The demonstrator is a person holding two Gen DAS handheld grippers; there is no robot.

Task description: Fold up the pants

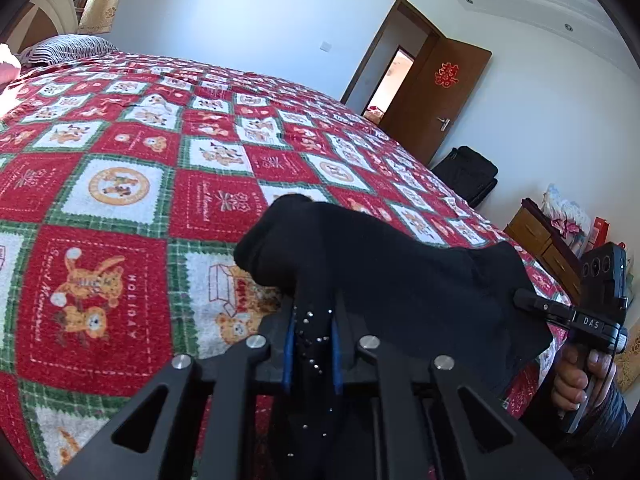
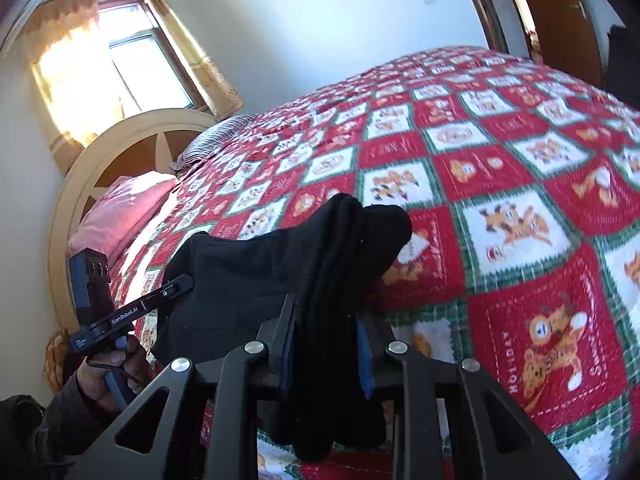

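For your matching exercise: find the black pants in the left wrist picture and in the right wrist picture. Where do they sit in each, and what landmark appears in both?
Left wrist view: the black pants sit lower centre, bunched between this camera's tongs, stretching right.
Right wrist view: the black pants sit centre, stretching left.
Shared landmark: the striped pillow at the bed's head.

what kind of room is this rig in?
A home bedroom, almost certainly: a bed under a red patchwork blanket, pillows against a curved headboard, and a curtained window.
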